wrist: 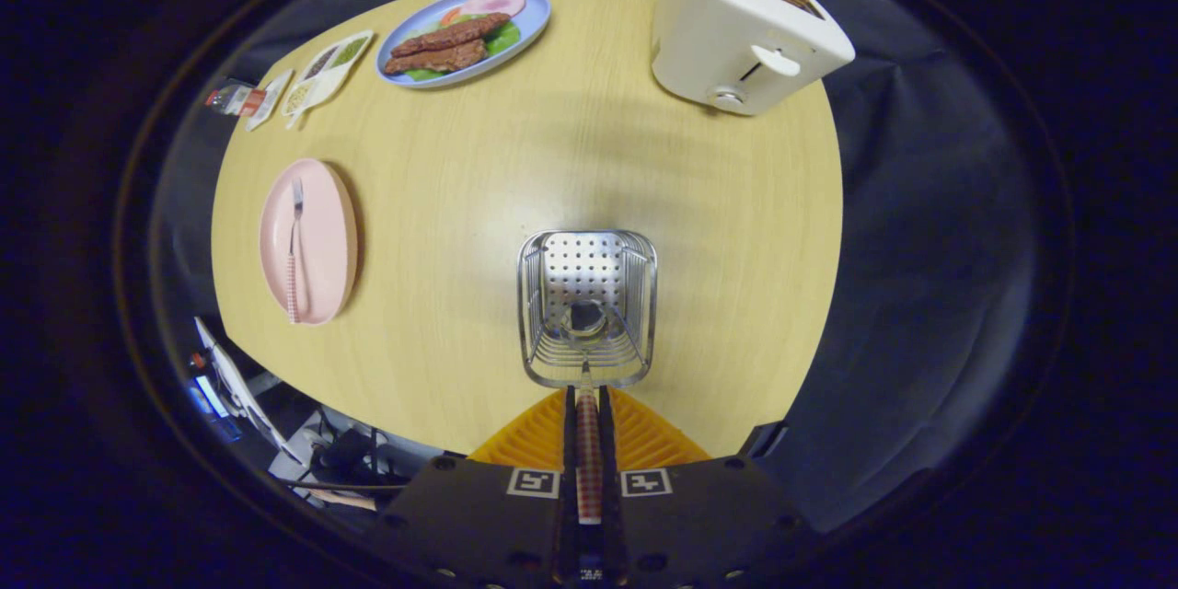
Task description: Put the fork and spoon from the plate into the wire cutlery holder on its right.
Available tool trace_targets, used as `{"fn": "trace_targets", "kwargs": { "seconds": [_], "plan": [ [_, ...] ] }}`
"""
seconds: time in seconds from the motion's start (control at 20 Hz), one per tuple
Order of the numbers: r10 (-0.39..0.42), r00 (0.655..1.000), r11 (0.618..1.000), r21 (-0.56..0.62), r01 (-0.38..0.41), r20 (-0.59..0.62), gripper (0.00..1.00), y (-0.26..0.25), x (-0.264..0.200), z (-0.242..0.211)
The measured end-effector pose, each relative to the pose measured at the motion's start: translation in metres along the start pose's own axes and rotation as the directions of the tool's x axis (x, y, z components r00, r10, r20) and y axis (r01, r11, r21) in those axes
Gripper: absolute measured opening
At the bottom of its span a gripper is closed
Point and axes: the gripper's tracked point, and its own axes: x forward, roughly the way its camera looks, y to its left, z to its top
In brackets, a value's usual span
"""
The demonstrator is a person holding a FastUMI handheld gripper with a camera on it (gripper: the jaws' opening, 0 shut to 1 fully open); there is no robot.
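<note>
Spoon (587, 442) clamped in claw (587, 405) over holder (587, 308); one fork (294, 244) on plate (322, 202)

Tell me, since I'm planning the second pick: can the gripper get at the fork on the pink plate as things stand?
Probably not yet. The gripper is shut on the spoon over the wire holder. Otherwise the fork lies uncovered on the pink plate, nothing between.

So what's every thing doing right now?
Gripper: jaws shut on the spoon.
Spoon: held, bowl down inside the wire holder.
Wire holder: upright on the table.
Fork: lying on the pink plate.
Toaster: bread popped up.
</note>
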Motion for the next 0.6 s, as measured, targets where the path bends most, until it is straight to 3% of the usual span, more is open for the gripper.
{"fn": "trace_targets", "kwargs": {
  "seconds": [0.6],
  "plan": [
    [0.018, 0.993, 1.000, 0.022, -0.020, 0.117, 0.11, 0.0077, 0.0000, 0.0023]
  ]
}}
